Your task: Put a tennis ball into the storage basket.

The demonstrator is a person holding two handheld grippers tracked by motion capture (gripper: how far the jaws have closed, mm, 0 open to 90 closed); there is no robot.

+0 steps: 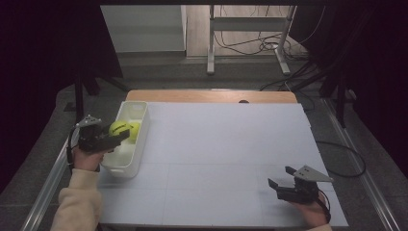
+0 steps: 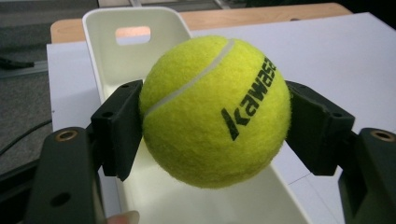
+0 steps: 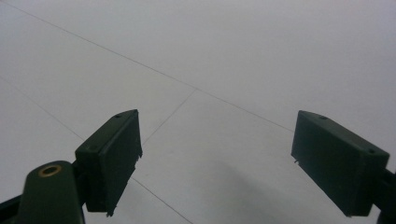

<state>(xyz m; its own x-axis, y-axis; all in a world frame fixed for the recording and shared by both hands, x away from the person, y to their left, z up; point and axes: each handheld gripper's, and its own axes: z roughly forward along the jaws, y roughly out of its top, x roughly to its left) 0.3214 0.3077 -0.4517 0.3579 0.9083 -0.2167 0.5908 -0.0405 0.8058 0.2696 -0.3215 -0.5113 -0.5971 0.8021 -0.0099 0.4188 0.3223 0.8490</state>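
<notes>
The worktop point(image 1: 226, 159) lies pale and white under soft, even light, thin seams crossing it into panels, with a strip of bare wood point(image 1: 211, 96) showing along its far edge. Metal rails point(image 1: 45, 185) run down both sides. Beyond the far edge the floor point(image 1: 192, 74) is grey and dull, then turns to lighter wood planks point(image 1: 245, 24) further back. A white metal frame point(image 1: 250, 36) stands there on two legs, and black cables point(image 1: 262, 45) snake loosely around its feet. More cable loops over the grey floor at the right point(image 1: 344, 159). Dark black curtains point(image 1: 43, 48) close in on both sides, leaving the edges in deep shadow.
</notes>
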